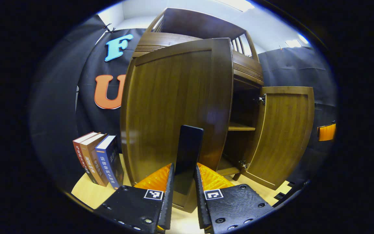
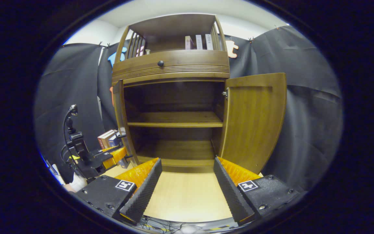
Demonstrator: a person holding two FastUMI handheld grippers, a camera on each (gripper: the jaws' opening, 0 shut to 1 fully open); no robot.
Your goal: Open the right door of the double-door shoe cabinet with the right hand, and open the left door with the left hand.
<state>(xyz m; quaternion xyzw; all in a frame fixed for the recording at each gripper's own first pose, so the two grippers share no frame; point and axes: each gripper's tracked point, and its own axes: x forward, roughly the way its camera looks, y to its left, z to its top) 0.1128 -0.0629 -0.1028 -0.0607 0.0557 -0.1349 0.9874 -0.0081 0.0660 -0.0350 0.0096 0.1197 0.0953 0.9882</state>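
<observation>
The brown wooden shoe cabinet [image 2: 174, 68] stands on a light table with both doors swung out. Its left door [image 1: 170, 107] faces me in the left gripper view, and the dark upright handle [image 1: 189, 143] sits between my left gripper's [image 1: 184, 169] fingers, which are shut on it. In the right gripper view that left door [image 2: 119, 120] shows edge-on with the left gripper [image 2: 115, 155] at it. The right door [image 2: 255, 120] hangs wide open and is also seen as the right door [image 1: 284, 133] past the cabinet's inside. My right gripper [image 2: 187, 161] is open and holds nothing, in front of the bottom shelf [image 2: 174, 149].
Three books [image 1: 99, 159] stand upright left of the cabinet. More books [image 2: 200, 42] sit on the top shelf above a drawer with a round knob [image 2: 160, 63]. The light table top [image 2: 187, 195] runs up to the cabinet. A hand [image 2: 76, 182] and cables are at the far left.
</observation>
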